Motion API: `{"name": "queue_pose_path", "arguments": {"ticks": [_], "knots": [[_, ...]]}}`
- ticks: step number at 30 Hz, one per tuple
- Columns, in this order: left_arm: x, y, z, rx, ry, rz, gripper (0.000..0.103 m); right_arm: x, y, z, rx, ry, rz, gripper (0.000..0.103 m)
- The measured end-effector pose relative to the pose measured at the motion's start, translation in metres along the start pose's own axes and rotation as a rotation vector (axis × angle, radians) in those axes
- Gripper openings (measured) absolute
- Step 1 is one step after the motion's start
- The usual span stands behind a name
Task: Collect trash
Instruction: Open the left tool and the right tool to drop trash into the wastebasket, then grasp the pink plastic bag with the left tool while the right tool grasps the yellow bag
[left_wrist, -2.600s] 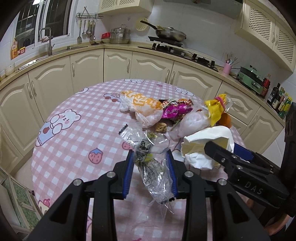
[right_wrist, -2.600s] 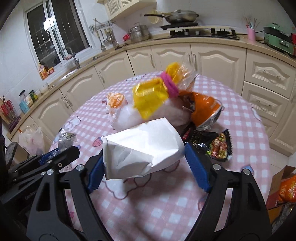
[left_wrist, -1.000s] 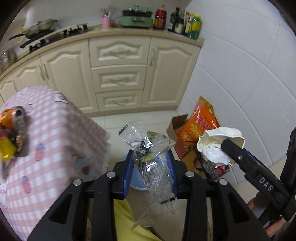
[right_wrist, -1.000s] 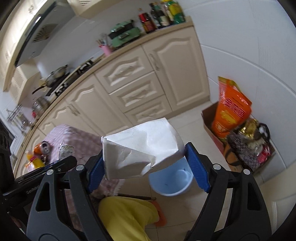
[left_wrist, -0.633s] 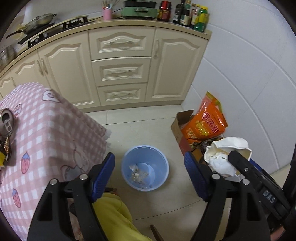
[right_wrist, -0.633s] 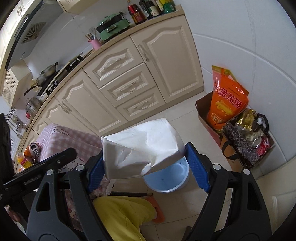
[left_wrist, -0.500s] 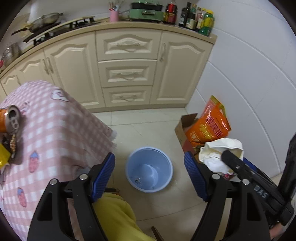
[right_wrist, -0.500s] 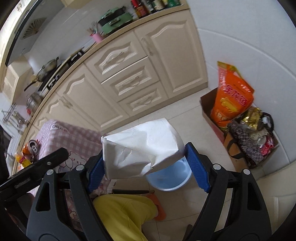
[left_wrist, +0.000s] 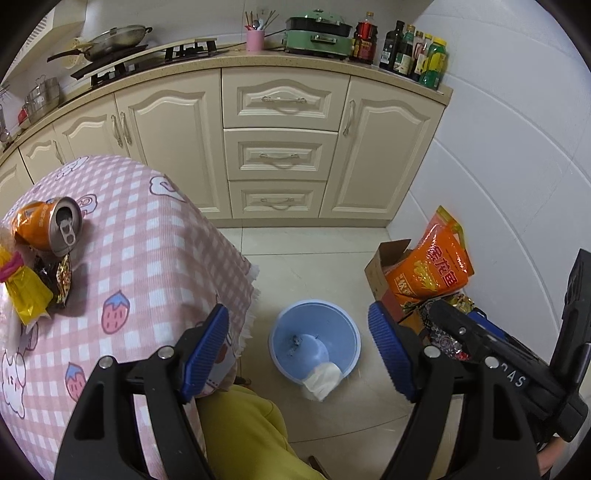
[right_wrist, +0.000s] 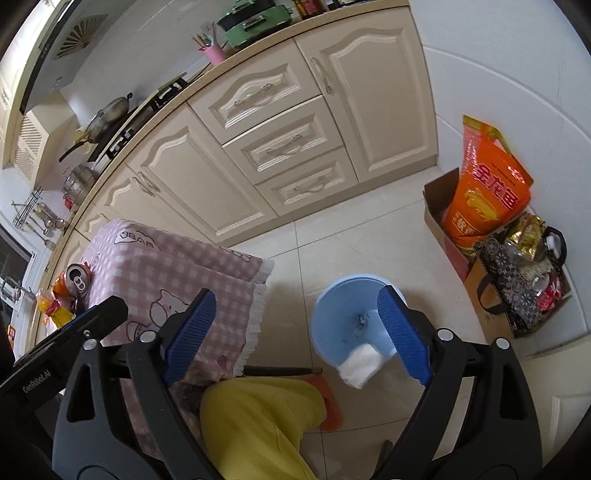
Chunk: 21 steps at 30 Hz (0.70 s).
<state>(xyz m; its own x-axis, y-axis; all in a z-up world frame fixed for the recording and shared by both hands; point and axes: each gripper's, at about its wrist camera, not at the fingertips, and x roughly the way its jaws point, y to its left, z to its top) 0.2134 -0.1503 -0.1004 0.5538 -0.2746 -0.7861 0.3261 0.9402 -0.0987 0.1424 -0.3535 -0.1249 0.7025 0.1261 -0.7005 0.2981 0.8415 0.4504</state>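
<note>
Pretty even daylight in both my views, soft shadows, no glare, mostly sharp. Fisheye bends the cabinets (left_wrist: 280, 147) hard, corners go black.

Cream cabinets (left_wrist: 280, 155), pale tiled floor (left_wrist: 314, 273)

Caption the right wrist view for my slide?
Right claw opening, empty, over blue bin; white paper on its rim.

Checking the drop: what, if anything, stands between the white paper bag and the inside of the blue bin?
The near rim of the blue bin. The white paper bag lies across it, part inside, part hanging over the floor. The right tongs, opening, hold nothing.
</note>
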Motion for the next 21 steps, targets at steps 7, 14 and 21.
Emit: {"name": "queue_pose_path", "arguments": {"ticks": [7, 14, 21], "knots": [[-0.013, 0.003, -0.009, 0.000, -0.012, -0.003, 0.076, -0.020, 0.004, -0.006, -0.005, -0.023, -0.007, 0.088], [-0.036, 0.004, -0.018, 0.006, -0.045, 0.001, 0.077, -0.043, 0.020, -0.013, -0.036, -0.055, 0.008, 0.088], [-0.063, 0.012, -0.026, -0.013, -0.088, 0.014, 0.077, -0.066, 0.046, -0.019, -0.103, -0.092, 0.026, 0.088]]}}
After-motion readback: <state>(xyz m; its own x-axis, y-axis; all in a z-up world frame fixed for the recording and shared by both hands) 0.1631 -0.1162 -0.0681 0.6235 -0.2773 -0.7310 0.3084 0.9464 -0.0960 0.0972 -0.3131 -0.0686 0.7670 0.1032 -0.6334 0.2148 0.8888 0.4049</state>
